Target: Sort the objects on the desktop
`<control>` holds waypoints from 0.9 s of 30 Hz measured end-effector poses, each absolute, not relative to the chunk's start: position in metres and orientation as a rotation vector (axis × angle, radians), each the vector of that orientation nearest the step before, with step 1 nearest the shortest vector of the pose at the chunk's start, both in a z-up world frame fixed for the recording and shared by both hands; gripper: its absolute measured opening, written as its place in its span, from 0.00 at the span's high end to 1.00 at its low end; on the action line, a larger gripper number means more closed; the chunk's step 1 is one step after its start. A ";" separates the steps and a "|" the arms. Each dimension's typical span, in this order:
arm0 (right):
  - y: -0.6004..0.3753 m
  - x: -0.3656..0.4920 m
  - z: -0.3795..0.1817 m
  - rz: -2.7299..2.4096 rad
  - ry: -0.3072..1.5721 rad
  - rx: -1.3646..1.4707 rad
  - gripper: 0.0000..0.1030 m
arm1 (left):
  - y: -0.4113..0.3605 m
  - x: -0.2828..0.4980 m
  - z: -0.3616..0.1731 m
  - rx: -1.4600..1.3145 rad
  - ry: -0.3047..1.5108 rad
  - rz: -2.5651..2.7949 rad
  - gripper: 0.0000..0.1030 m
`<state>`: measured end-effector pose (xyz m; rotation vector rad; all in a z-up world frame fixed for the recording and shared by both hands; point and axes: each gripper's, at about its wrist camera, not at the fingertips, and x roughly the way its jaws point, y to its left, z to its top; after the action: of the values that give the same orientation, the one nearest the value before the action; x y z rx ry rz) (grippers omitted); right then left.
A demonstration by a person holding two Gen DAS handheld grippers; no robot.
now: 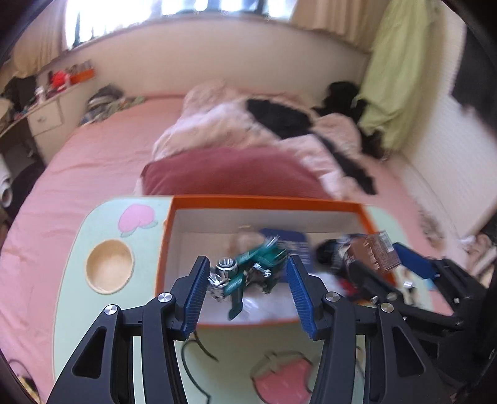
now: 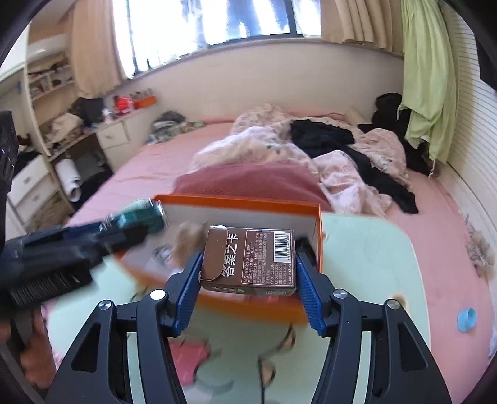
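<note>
Two grippers were up over the orange box point(image 1: 264, 203).

Left wrist: left gripper point(image 1: 247, 287) jaws apart, a green-and-silver bundle point(image 1: 245, 270) between them, blurred; can't tell if the pads touched it. It sat above the box interior.

Right wrist: right gripper point(image 2: 247, 281) clamped on the brown carton point(image 2: 248, 259), long axis across the jaws, at the box's near-right corner; likely goes in from there.

light: daylight is pouring in from the window point(image 2: 214, 21), which is blowing out to white | shadows: soft, falling faintly under the orange box point(image 1: 174, 248) | blur: motion is smearing the bedding point(image 1: 248, 124) and the green item point(image 1: 248, 267) in the left view; the brown card box point(image 2: 248, 261) is staying crisp | edges: fisheye is bending walls, corners are vignetting black
</note>
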<state>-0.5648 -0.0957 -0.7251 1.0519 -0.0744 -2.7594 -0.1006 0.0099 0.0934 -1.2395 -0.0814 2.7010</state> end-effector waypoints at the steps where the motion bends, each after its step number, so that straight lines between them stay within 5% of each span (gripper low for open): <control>1: -0.098 -0.579 -0.732 -2.767 -0.037 1.123 0.39 | 0.003 -0.103 0.087 -1.263 -0.138 2.683 0.50; 6: -0.077 -0.578 -0.747 -2.747 -0.188 1.171 0.37 | -0.025 -0.073 0.081 -1.186 -0.323 2.660 0.28; 13: -0.077 -0.525 -0.737 -2.786 -0.116 1.062 0.36 | -0.028 -0.016 0.075 -1.148 -0.158 2.726 0.09; 24: -0.089 -0.486 -0.797 -2.733 0.013 1.248 0.32 | -0.005 0.008 0.002 -1.389 0.119 2.707 0.00; 27: -0.091 -0.491 -0.821 -2.730 0.071 1.301 0.04 | -0.009 0.011 0.001 -1.368 0.108 2.714 0.00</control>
<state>-0.4910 -0.0908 -0.8211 1.3008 0.0711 -2.7301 0.0111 -0.0086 0.0014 -1.3683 0.1085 2.7136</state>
